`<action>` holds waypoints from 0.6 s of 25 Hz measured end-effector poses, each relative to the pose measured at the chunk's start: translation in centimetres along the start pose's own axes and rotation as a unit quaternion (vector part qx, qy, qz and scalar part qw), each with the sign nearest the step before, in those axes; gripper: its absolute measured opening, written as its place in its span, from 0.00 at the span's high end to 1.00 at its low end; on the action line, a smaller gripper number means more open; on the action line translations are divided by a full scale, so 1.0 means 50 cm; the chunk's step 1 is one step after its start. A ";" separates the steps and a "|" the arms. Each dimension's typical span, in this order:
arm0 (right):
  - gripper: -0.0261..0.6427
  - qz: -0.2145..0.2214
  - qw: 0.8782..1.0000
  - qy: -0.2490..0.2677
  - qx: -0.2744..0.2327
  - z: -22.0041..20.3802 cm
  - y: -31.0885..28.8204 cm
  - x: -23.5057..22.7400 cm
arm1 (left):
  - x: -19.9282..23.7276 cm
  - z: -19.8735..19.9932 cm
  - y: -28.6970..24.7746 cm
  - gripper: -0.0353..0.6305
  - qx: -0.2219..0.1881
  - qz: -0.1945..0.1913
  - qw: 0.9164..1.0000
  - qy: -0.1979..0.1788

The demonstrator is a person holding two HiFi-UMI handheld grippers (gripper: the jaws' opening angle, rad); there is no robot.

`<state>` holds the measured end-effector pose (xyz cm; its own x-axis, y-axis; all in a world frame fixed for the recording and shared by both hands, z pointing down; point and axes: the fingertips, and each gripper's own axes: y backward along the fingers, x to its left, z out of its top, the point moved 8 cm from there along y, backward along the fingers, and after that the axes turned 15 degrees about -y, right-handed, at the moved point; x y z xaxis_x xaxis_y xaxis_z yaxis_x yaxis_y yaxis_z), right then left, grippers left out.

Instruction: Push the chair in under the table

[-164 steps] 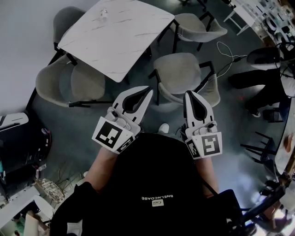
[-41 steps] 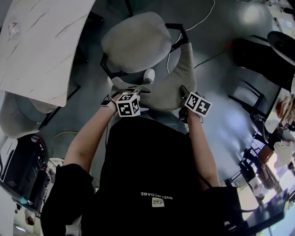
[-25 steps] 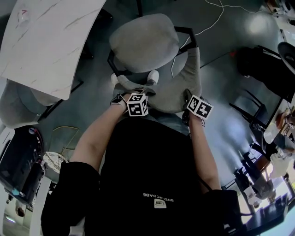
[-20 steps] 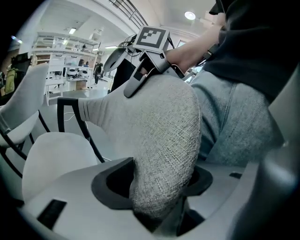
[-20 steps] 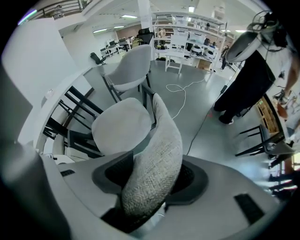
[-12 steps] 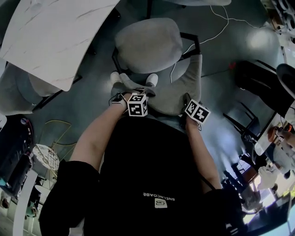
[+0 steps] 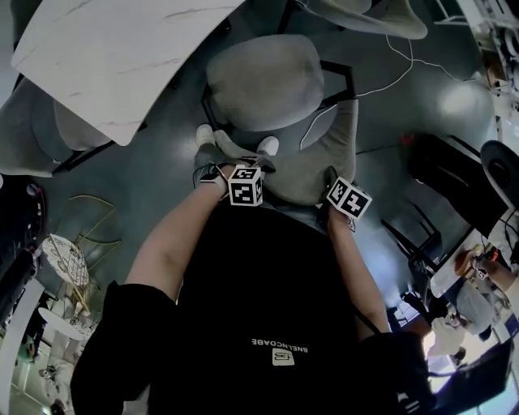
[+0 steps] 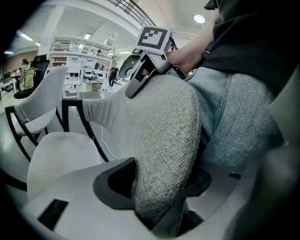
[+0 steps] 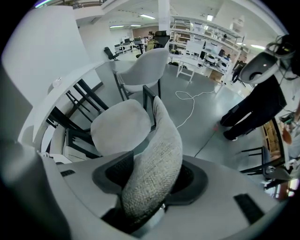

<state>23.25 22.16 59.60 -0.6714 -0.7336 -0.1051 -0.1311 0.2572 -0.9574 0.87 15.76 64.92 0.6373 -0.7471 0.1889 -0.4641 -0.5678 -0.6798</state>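
1. The left gripper (image 8: 161, 194) is seen nearest. The grey fabric backrest (image 8: 154, 140) fills the space between its jaws, which are closing, with both pads pressed into the fabric.
2. The right gripper (image 9: 152, 190) is clamped further along the same curved backrest and pointed steeply down. One pad is set against each face of the padding.
3. In the head view, two white shoe tips (image 7: 207, 134) are seen just beyond the backrest, at the near edge of the seat.
4. The chair (image 7: 263, 81) is stood on the dark floor (image 7: 162, 186) with its seat turned towards the table. The seat is placed just beside the table's long near edge, a strip of floor is seen between them, and none of the seat is covered by the top.
5. The table (image 7: 122, 57) is topped in white with faint marble veins.
6. A second grey chair (image 7: 49, 134) is tucked partly under the table's left edge, and a third chair (image 7: 365, 16) is seen beyond the gripped one.
7. A white cable (image 7: 405, 69) is trailed across the floor past the gripped chair's right side.
8. Farthest off, white shelving (image 9: 206, 37) and a person in dark clothes (image 9: 255, 110) are seen in the right gripper view.
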 end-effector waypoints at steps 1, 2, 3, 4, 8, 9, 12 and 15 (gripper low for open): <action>0.62 0.002 1.000 0.006 0.000 0.006 -0.002 0.006 | 0.002 -0.001 0.003 0.59 -0.001 0.003 1.000 0.005; 0.62 0.004 1.000 0.012 0.001 0.013 -0.004 0.012 | 0.004 -0.002 0.005 0.59 -0.002 0.006 1.000 0.011; 0.62 0.006 1.000 0.019 0.001 0.020 -0.007 0.018 | 0.007 -0.003 0.007 0.59 -0.003 0.010 1.000 0.016; 0.62 0.007 1.000 0.026 0.002 0.028 -0.010 0.025 | 0.010 -0.004 0.009 0.59 -0.004 0.013 1.000 0.021; 0.62 0.016 0.998 0.055 0.004 0.059 -0.023 0.058 | 0.025 -0.015 0.020 0.59 -0.007 0.030 0.999 0.044; 0.62 0.017 0.998 0.061 0.004 0.066 -0.027 0.068 | 0.029 -0.019 0.024 0.59 -0.009 0.034 0.998 0.050; 0.62 0.021 0.997 0.074 0.005 0.080 -0.036 0.095 | 0.038 -0.032 0.037 0.59 -0.011 0.044 0.997 0.063; 0.62 0.025 0.996 0.089 0.005 0.094 -0.042 0.114 | 0.046 -0.039 0.045 0.59 -0.012 0.051 0.996 0.076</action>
<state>23.13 14.45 59.77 -0.7960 -0.5962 -0.1047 -0.0872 0.2841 -0.9548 0.11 12.08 65.19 0.4855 -0.8445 0.2261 -0.5373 -0.4923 -0.6848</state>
